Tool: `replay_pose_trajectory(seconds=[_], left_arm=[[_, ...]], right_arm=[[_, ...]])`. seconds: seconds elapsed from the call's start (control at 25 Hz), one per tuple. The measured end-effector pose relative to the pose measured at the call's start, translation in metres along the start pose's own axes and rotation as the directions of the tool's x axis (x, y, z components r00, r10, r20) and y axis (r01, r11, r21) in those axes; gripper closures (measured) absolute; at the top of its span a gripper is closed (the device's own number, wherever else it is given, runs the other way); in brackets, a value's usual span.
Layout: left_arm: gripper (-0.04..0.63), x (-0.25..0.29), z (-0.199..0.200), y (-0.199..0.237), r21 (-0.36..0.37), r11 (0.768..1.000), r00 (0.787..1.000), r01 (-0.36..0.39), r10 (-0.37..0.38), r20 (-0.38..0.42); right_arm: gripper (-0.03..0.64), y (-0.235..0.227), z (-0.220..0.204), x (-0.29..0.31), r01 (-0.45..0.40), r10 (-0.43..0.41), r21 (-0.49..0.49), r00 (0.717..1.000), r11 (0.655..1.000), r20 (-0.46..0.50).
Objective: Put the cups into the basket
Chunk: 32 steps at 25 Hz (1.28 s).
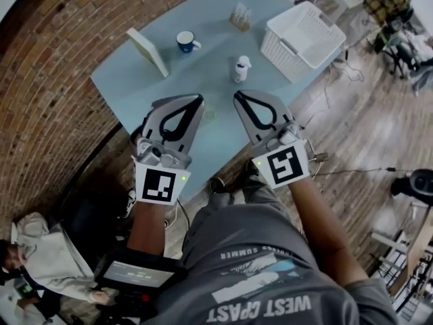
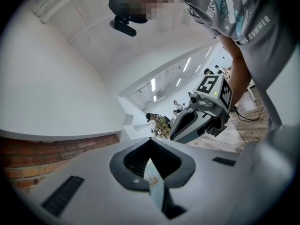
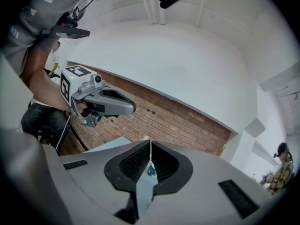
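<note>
Left hand-held gripper point(image 1: 198, 99) and right hand-held gripper point(image 1: 239, 95) are both closed and empty. The blue mug point(image 1: 187, 42), left of the basket point(image 1: 278, 50), looks rigid, light and breakable; I'd pinch its rim.

A lab-like workspace: brick wall point(image 1: 54, 80), wood floor point(image 1: 369, 131) (cables point(image 1: 352, 171) trailing), another person point(image 1: 40, 252).

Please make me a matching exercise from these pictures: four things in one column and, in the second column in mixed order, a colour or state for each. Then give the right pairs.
Column one
1. mug
2. basket
3. right gripper
4. table

Column two
A. jaws shut, nothing held
B. light blue
C. dark blue outside
D. white, with latticed walls

Right pairs: 1-C, 2-D, 3-A, 4-B
</note>
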<state>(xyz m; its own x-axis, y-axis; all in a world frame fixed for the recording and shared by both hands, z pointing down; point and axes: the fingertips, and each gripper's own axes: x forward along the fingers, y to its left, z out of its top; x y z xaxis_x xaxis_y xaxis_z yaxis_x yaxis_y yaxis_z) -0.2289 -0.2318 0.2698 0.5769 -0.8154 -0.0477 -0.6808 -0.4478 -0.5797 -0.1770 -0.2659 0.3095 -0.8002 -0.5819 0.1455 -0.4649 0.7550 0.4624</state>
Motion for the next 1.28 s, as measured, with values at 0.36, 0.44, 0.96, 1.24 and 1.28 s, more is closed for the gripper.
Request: replay_pose_trajectory(seconds=[0.36, 0.44, 0.96, 1.24, 1.28], left_arm=[[0.595, 0.009, -0.013, 0.008, -0.009, 0.999, 0.998, -0.038, 0.038, -0.046], [0.595, 0.013, -0.018, 0.010, -0.016, 0.999, 0.997, -0.044, 0.043, -0.065], [0.595, 0.039, -0.073, 0.007, -0.081, 0.993, 0.979, -0.090, 0.073, -0.191], [0.595, 0.047, -0.091, 0.013, -0.099, 0.988, 0.969, -0.119, 0.094, -0.227], [0.595, 0.048, -0.093, 0.013, -0.101, 0.988, 0.969, -0.121, 0.095, -0.230]], right_arm=[[0.603, 0.018, -0.060, 0.052, -0.128, 0.133, 0.066, 0.988, 0.990, -0.081], [0.601, 0.022, -0.076, 0.066, -0.158, 0.167, 0.094, 0.981, 0.983, -0.098], [0.554, 0.073, -0.183, 0.134, -0.370, 0.410, 0.202, 0.886, 0.907, -0.216], [0.554, 0.100, -0.224, 0.146, -0.459, 0.515, 0.246, 0.810, 0.854, -0.279], [0.554, 0.102, -0.227, 0.147, -0.467, 0.525, 0.249, 0.802, 0.848, -0.285]])
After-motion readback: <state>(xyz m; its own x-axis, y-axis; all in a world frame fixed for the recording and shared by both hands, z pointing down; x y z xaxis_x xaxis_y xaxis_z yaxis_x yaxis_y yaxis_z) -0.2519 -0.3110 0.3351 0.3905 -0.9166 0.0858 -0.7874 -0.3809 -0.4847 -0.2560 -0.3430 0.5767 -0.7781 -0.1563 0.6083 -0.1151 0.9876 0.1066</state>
